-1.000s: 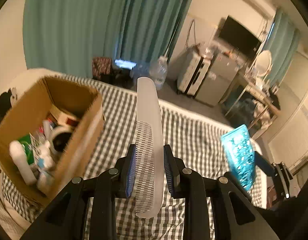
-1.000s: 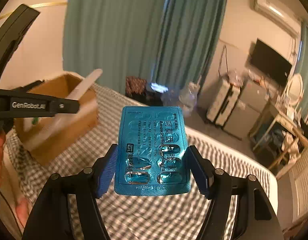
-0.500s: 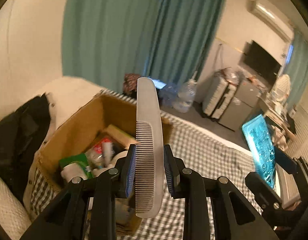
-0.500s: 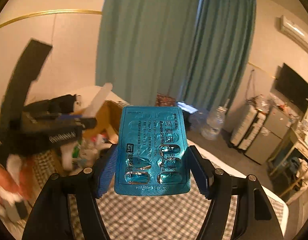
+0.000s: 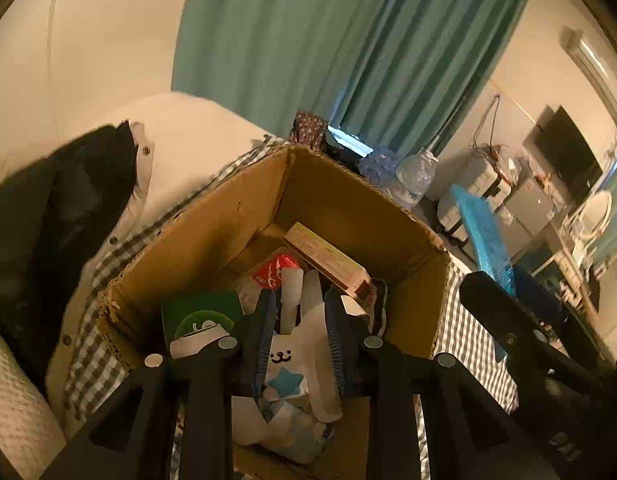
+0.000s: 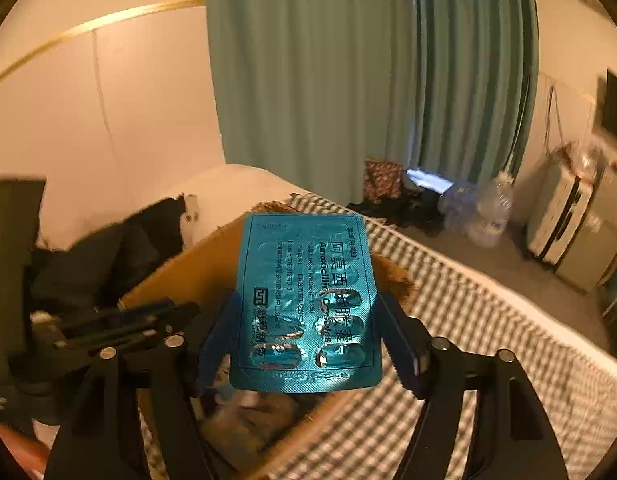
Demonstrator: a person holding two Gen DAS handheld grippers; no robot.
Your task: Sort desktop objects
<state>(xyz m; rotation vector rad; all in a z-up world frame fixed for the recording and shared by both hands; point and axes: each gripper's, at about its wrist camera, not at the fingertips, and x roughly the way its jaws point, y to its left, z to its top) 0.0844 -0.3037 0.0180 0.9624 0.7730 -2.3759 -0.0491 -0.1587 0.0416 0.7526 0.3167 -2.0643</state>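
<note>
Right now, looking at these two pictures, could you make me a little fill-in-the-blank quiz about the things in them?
1. The English word printed on the teal pill pack begins ___.
2. The open box, already holding several items, is made of ___.
3. The cloth that the box stands on has a ___ pattern.

Missing words: Amoxicillin; cardboard; checked.
</note>
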